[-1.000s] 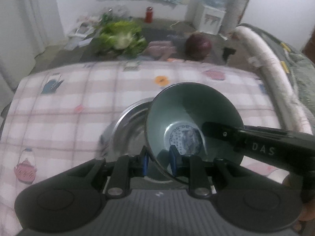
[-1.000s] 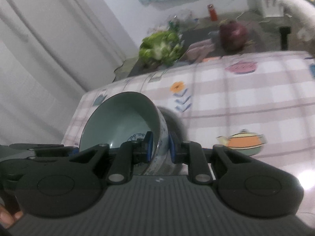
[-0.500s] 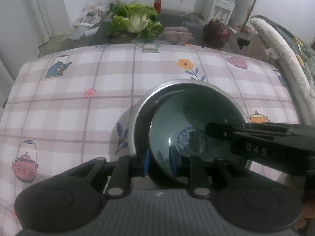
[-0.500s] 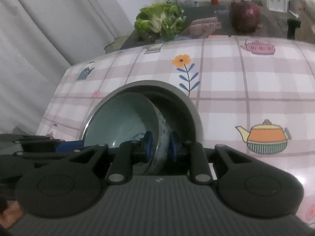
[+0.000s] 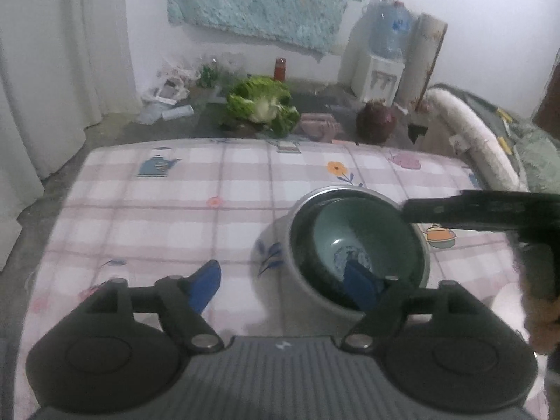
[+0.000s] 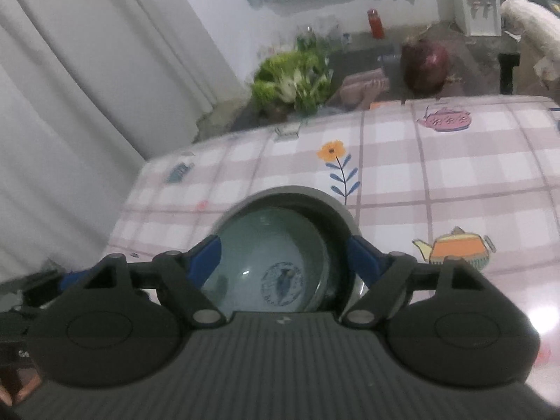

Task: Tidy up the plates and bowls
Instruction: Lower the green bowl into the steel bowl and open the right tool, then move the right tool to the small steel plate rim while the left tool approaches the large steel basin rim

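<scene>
- The left hand-held gripper (image 5: 280, 285) is standing wide open with nothing pinched; its jaws have just been opening, and it is now sitting off to the left of the bowls, one blue pad over the rim, the other over bare cloth.
- The right hand-held gripper (image 6: 283, 257) is open too, its jaws having just spread; the green bowl (image 6: 269, 259) is lying between its blue pads, but they are not pressing on it.
- A moment ago both were clamping that green bowl's rim; now it is resting, slightly tilted, inside the metal bowl (image 5: 304, 280).
- The metal bowl is sitting on the table (image 5: 175, 217), on the checked cloth with teapots and flowers.
- I would say the nesting step is done: the bowl is released and stacked.
- Beyond the table, a cabbage (image 5: 260, 106) and a dark round thing (image 5: 376, 122) are lying on the floor.
</scene>
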`<state>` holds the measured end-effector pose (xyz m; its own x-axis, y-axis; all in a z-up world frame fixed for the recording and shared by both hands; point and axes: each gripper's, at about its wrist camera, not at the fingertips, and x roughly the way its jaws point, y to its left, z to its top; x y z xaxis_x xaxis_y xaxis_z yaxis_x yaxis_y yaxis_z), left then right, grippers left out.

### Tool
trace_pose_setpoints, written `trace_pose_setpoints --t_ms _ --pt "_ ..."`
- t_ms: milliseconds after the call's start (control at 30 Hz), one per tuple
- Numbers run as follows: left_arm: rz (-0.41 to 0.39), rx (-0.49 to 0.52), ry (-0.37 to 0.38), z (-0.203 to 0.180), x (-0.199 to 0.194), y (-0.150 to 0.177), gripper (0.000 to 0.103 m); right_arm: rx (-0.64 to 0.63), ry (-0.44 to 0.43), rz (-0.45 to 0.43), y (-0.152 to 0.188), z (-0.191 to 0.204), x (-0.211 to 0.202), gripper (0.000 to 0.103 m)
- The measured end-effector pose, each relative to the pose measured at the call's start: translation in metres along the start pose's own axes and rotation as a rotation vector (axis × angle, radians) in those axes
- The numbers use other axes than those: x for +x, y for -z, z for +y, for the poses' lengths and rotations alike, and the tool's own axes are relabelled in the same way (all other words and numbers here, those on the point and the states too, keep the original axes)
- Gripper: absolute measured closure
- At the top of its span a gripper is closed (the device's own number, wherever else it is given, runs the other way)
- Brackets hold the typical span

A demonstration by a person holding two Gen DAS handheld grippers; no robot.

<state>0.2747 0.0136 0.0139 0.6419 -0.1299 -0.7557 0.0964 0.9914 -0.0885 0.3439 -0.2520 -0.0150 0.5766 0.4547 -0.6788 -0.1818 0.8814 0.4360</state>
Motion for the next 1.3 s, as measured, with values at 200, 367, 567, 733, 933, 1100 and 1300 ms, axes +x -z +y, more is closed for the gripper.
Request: trace_pose_setpoints --t_ms 200,367,567,733,933,1100,1300 --pt "-0.111 -0.107 -0.017 0.044 -0.071 0.060 0.009 0.044 -0.047 -0.101 0.049 0.009 -0.079 0.017" --pt "-0.125 -0.169 -0.069 0.072 -0.116 0.111 0.005 0.004 0.010 -0.168 0.103 0.030 -0.132 0.012" --pt "-0.089 -0.197 -0.047 0.087 -0.137 0.158 0.004 -0.026 -0.034 -0.176 0.165 0.057 -0.169 0.011" --pt "-0.065 -0.161 -0.041 0.084 -0.139 0.192 0.004 -0.024 -0.064 -0.117 0.215 0.074 -0.172 0.011" --pt "-0.040 -0.137 -0.070 0.076 -0.135 0.227 0.004 -0.011 -0.120 -0.028 0.262 0.097 -0.165 0.011" --pt "-0.050 -0.106 -0.093 0.072 -0.133 0.246 0.005 0.040 -0.145 0.016 0.282 0.104 -0.151 0.011" --pt "-0.089 -0.073 -0.139 0.066 -0.128 0.249 0.006 0.134 -0.170 0.041 0.292 0.103 -0.119 0.023"
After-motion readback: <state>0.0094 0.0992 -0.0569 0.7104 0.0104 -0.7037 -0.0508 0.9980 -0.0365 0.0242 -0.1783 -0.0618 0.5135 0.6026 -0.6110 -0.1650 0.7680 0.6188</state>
